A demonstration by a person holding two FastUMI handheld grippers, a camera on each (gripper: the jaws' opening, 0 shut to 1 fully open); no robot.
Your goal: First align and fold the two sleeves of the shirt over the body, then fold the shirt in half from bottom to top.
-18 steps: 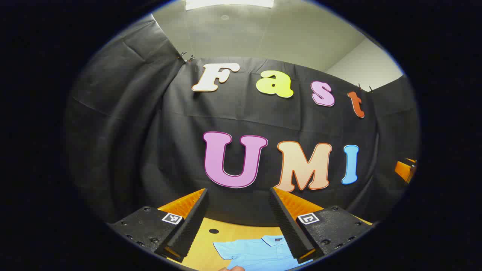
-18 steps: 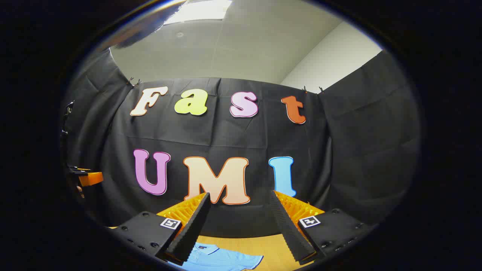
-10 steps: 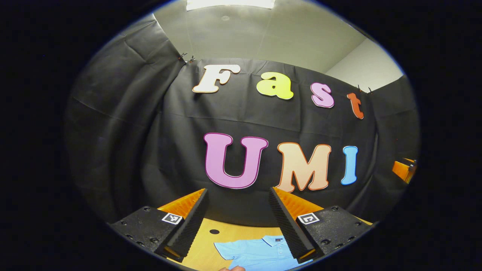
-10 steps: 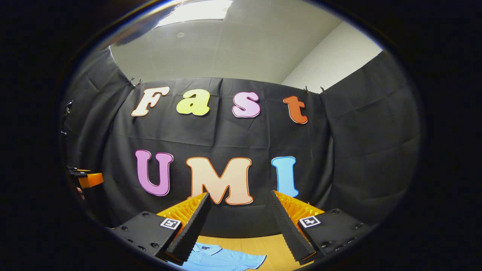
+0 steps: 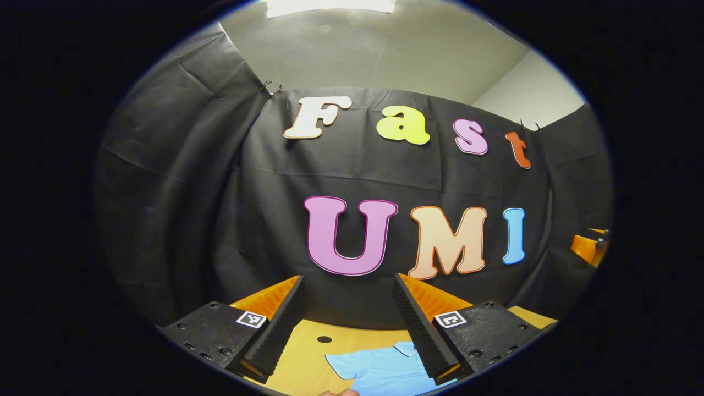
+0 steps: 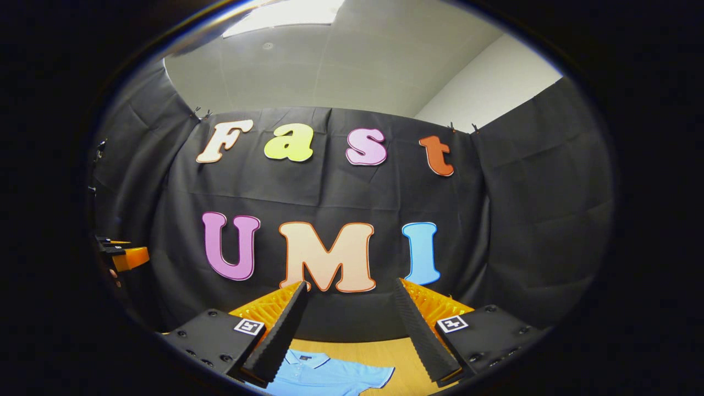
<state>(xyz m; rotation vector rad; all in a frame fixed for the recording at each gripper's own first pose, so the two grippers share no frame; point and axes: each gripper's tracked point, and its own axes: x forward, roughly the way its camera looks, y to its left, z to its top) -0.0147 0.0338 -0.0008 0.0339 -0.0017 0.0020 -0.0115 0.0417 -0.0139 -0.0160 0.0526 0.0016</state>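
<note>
wall (image 5: 181,181): black cloth across the middle of both views, clipped up under a pale ceiling (image 6: 341,66) at the top of the frame.
table (image 5: 300,360): wooden top along the bottom of both views, with a small dark hole (image 5: 324,339) at lower centre of the left gripper view.
shirt (image 5: 379,369): light blue, lying flat on the table at the bottom of the frame; collar toward the wall, one short sleeve spread to the left in the left gripper view and one to the right (image 6: 379,377) in the right gripper view.
left gripper (image 5: 347,286): held above the table, fingers spread wide, nothing between them; also at the left edge of the right gripper view (image 6: 124,256).
right gripper (image 6: 350,290): held above the table, fingers spread wide, nothing between them; also at the right edge of the left gripper view (image 5: 588,247).
hand (image 5: 338,392): a sliver at the bottom edge of the left gripper view, by the shirt.
</note>
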